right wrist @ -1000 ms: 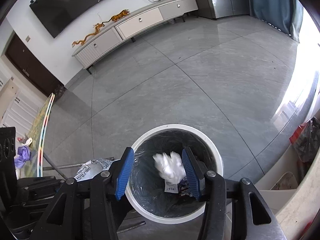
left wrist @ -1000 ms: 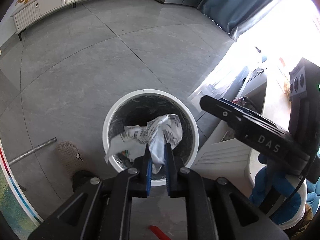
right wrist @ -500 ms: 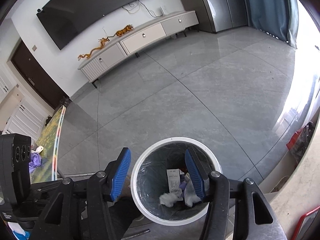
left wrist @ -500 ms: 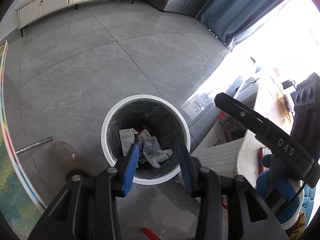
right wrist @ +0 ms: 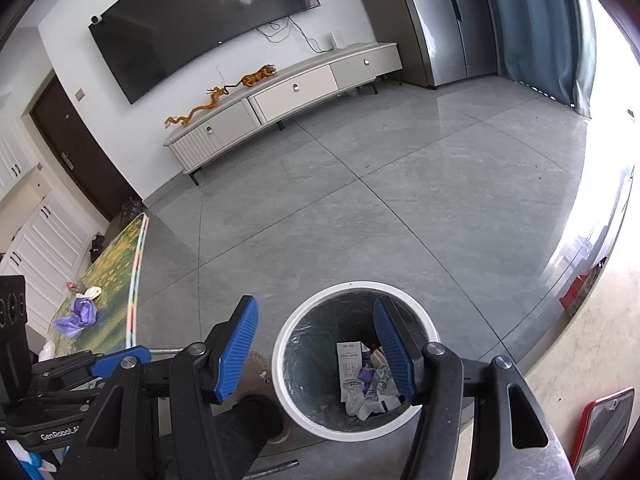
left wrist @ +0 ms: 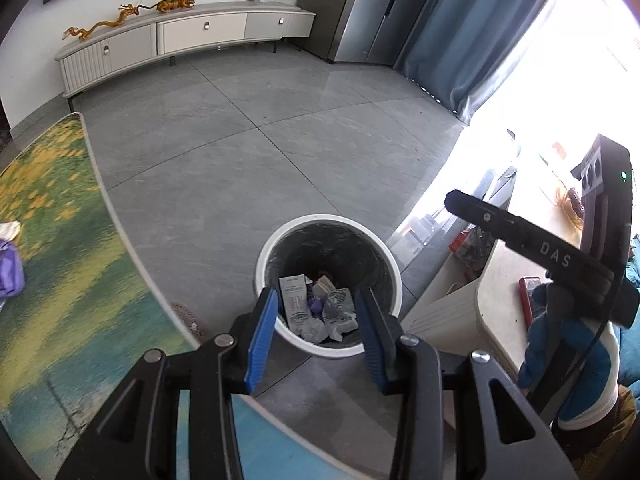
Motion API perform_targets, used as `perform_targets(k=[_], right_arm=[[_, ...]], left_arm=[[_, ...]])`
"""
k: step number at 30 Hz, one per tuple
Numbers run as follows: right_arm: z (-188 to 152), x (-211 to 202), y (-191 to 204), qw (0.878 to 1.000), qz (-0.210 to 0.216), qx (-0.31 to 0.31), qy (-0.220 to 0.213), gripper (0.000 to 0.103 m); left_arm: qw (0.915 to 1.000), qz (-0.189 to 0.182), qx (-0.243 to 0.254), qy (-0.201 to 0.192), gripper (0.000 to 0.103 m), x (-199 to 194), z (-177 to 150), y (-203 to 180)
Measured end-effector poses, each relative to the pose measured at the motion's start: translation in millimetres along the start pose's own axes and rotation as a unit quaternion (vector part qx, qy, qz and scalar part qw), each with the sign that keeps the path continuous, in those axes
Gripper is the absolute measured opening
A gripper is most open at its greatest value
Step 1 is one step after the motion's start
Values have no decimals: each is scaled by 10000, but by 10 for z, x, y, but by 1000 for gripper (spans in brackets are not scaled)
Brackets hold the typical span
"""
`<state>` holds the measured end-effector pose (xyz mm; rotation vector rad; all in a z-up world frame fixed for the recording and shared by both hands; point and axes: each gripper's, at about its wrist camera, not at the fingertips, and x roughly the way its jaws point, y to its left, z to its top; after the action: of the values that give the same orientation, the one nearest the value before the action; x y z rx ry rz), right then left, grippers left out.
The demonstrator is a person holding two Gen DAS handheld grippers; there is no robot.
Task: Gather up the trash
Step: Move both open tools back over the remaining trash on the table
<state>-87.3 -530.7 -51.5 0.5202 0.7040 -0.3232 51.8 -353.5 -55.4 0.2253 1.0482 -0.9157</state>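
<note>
A white round bin (left wrist: 328, 218) with a dark liner stands on the grey tile floor. In it lie crumpled papers and printed slips (left wrist: 334, 314). My left gripper (left wrist: 316, 336) hangs above the bin's near rim, open, with nothing between its blue pads. In the right wrist view the same bin (right wrist: 352, 286) and its trash (right wrist: 362, 378) sit below my right gripper (right wrist: 316, 350). Its jaws are opening and nothing is between them. A crumpled purple bag (right wrist: 78, 316) lies on the table at the left.
The table (left wrist: 60, 240) with a green and yellow cloth borders the bin's left side. A pale counter (left wrist: 504, 280) with a red phone (right wrist: 604, 428) is at the right. A slippered foot (right wrist: 256, 380) stands beside the bin. A long TV cabinet (right wrist: 288, 96) lines the far wall.
The left gripper opened and its crumpled printed paper dropped into the bin. The white wad between the right pads fell in too. Both grippers rose away from the bin.
</note>
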Motion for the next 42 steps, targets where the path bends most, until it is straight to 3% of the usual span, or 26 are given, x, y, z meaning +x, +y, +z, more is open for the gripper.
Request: perform_targets(k=[10, 21, 31, 35, 42], right_arm=[[45, -141, 634, 9980, 201, -586, -140, 58], [-1, -119, 1570, 9880, 577, -1430, -63, 58], [-212, 247, 2452, 9692, 1147, -2154, 346, 59], [-299, 468, 2745, 9610, 1313, -2372, 534, 60], [-349, 839, 3037, 9530, 1588, -2456, 793, 64]], left_arm=[[9976, 350, -289, -515, 39, -741, -371, 537], [9857, 906, -1078, -931, 39, -1462, -1063, 1409], [9587, 1495, -2122, -1166, 39, -1938, -1765, 2331], [9452, 1739, -2479, -1218, 44, -2090, -2003, 2629], [9238, 2132, -2835, -1442, 54, -2340, -2114, 3040]])
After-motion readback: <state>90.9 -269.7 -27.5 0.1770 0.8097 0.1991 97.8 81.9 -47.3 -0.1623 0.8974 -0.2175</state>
